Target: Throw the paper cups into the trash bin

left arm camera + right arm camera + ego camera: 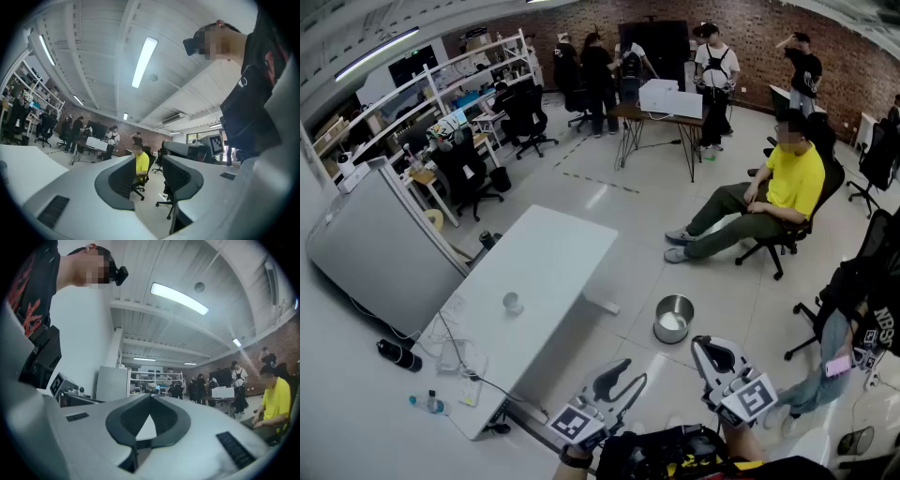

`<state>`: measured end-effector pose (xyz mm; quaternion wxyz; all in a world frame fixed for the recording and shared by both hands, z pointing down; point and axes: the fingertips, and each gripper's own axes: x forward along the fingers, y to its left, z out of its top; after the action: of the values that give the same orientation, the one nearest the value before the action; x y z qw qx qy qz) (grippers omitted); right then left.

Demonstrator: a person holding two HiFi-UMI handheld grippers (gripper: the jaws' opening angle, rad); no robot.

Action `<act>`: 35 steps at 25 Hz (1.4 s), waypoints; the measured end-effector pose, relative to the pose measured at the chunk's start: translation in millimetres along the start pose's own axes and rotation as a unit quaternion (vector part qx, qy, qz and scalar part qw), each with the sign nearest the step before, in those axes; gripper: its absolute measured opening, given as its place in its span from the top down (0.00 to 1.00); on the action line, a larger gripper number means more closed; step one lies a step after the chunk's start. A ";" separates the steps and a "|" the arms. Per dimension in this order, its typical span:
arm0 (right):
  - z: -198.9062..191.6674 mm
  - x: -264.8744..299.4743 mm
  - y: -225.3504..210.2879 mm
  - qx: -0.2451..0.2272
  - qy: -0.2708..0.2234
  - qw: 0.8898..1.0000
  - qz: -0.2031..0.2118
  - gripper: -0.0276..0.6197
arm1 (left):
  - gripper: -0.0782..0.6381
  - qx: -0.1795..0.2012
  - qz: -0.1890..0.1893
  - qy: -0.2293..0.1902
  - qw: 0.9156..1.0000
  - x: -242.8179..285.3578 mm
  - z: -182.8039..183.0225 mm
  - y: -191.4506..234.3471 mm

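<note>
A single paper cup [513,303] stands on the white table [553,253] in the head view. A round metal trash bin [673,319] sits on the floor to the right of the table, with something white inside. Both grippers are held low near the person's body, well short of the cup and the bin. My left gripper [628,375] is open with nothing between its jaws; in the left gripper view the left gripper [149,174] points at the room. My right gripper [705,345] is shut and empty; the right gripper view shows the right gripper [151,398] with its tips touching.
A person in a yellow shirt [792,178] sits in an office chair beyond the bin. Another seated person [848,328] is at the right edge. A grey panel [375,253] leans left of the table. Cables [459,361] and a bottle [427,404] lie at its near end.
</note>
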<state>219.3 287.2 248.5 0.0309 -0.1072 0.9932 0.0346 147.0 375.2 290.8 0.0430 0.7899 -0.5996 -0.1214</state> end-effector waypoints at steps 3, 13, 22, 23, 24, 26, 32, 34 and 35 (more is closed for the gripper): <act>-0.6 19.9 26.8 0.010 -0.002 1.000 0.009 0.95 | 0.66 0.000 0.009 0.001 1.000 -27.9 2.1 9.8; -1.8 56.0 81.1 0.019 0.003 0.999 0.043 0.95 | 0.66 0.048 -0.009 0.025 0.999 -72.9 1.0 12.8; -8.5 66.5 91.3 0.028 0.006 0.998 0.060 0.95 | 0.75 0.010 0.016 -0.038 0.999 -95.3 24.4 29.5; -9.6 69.4 91.5 0.030 0.006 0.998 0.061 0.95 | 0.75 -0.002 0.014 -0.056 0.998 -97.5 30.7 30.6; -10.7 72.5 91.7 0.032 0.006 0.997 0.063 0.95 | 0.75 -0.007 0.017 -0.068 0.998 -99.0 35.4 33.1; -12.8 78.8 92.5 0.035 0.007 0.997 0.070 0.95 | 0.75 0.001 0.036 -0.068 0.997 -99.8 37.9 41.5; -21.2 96.3 84.0 0.045 0.010 0.995 0.085 0.95 | 0.79 0.008 0.069 -0.050 0.996 -93.1 35.3 64.3; -24.0 105.4 77.8 0.050 0.009 0.995 0.089 0.95 | 0.83 -0.011 0.074 -0.048 0.996 -92.2 33.9 73.6; -25.6 110.4 74.2 0.053 0.009 0.994 0.092 0.95 | 0.84 -0.022 0.077 -0.050 0.995 -90.5 35.0 78.9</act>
<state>94.3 334.3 271.0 0.0244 -0.0139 0.9995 -0.0163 41.8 442.8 286.4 0.0391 0.7329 -0.6575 -0.1702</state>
